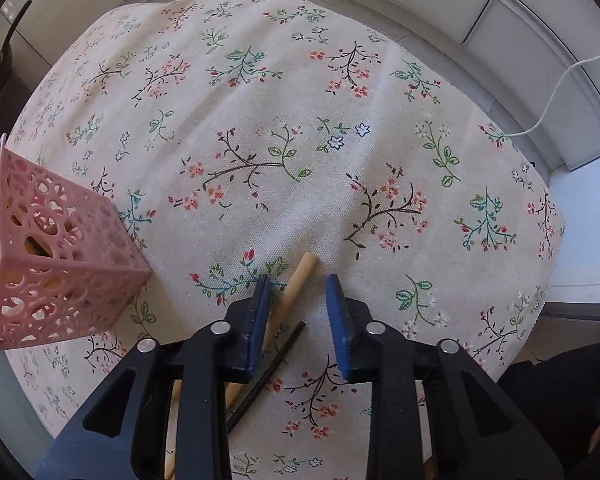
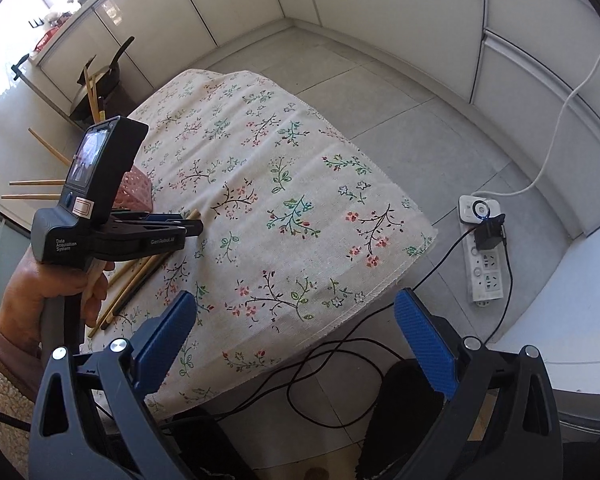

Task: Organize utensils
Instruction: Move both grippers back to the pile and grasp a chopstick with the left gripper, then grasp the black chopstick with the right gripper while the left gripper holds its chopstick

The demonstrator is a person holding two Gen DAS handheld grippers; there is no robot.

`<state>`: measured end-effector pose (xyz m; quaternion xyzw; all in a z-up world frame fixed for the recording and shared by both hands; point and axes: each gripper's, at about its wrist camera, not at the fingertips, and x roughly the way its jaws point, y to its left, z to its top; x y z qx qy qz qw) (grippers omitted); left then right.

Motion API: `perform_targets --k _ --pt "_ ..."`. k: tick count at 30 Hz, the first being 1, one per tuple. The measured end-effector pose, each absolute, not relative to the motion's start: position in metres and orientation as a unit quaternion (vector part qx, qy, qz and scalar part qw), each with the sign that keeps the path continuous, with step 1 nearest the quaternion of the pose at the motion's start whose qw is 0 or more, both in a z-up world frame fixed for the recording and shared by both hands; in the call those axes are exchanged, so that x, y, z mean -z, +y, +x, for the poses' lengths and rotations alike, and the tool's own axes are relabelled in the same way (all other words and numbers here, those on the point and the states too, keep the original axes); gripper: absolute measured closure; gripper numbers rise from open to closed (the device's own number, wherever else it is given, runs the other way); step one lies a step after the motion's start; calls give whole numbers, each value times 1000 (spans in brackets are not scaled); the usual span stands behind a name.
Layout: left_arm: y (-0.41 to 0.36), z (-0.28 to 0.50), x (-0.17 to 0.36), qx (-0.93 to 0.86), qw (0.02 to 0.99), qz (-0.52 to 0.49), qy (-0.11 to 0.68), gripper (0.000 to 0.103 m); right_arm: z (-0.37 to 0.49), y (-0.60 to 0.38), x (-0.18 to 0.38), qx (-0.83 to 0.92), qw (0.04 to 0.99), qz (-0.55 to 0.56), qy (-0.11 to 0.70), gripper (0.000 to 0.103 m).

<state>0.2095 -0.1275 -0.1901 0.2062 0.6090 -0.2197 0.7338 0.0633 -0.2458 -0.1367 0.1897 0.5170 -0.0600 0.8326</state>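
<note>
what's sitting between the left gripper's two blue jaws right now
In the left wrist view, the open left gripper straddles a light wooden chopstick and a thin black chopstick, both lying on the floral tablecloth.

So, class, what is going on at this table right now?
A person is sorting utensils on a floral tablecloth. The left gripper is open over a wooden stick and a thin black one, beside the pink holder. The right gripper hangs open and empty off the table's edge.
</note>
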Motion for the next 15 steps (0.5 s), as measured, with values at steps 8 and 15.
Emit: perform_targets --k 8,15 --pt "-122 199 170 215 768 208 566 96 68 -240 141 45 823 203 529 7" --pt "-89 159 95 225 821 163 499 97 88 -238 154 24 786 286 547 7"
